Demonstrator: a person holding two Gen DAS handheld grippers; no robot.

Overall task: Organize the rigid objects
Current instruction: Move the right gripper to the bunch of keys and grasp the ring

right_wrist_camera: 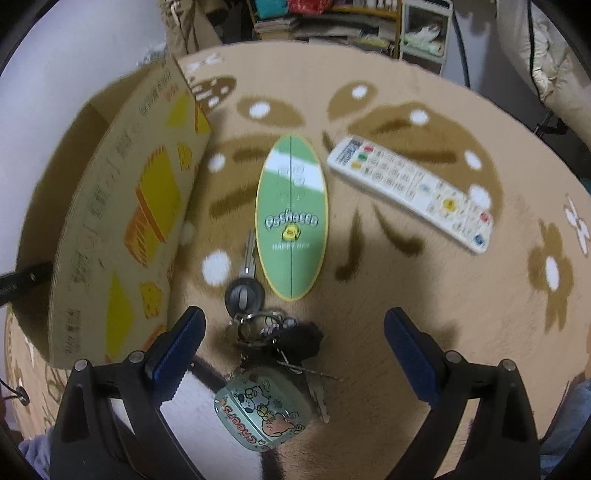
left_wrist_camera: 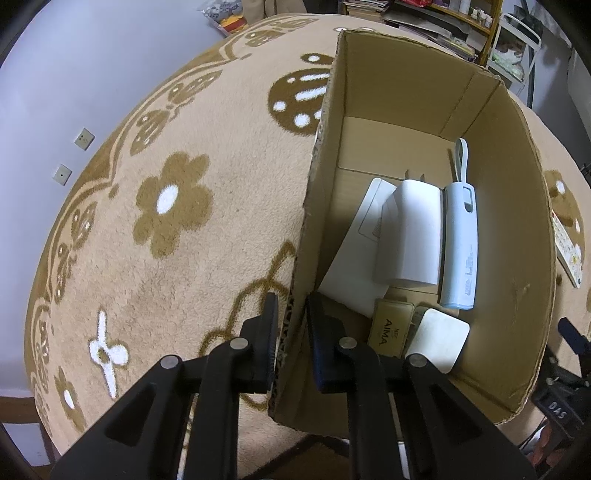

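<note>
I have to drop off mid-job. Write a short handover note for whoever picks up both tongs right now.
Left tongs: shut on the cardboard box wall, steadying it.
Right tongs: open, over the key bunch on the rug, nothing held.
Done, in the box: white charger, light-blue device, white flat pack, AIMA card, white pad.
Left, on the rug: key bunch, green oval case, remote control.
Likely next: the keys.

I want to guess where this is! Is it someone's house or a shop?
Most likely a room in someone's home. A flowery carpet covers the surface, cluttered shelves of books stand behind, and homely things lie about: a TV remote and a bunch of keys.
</note>
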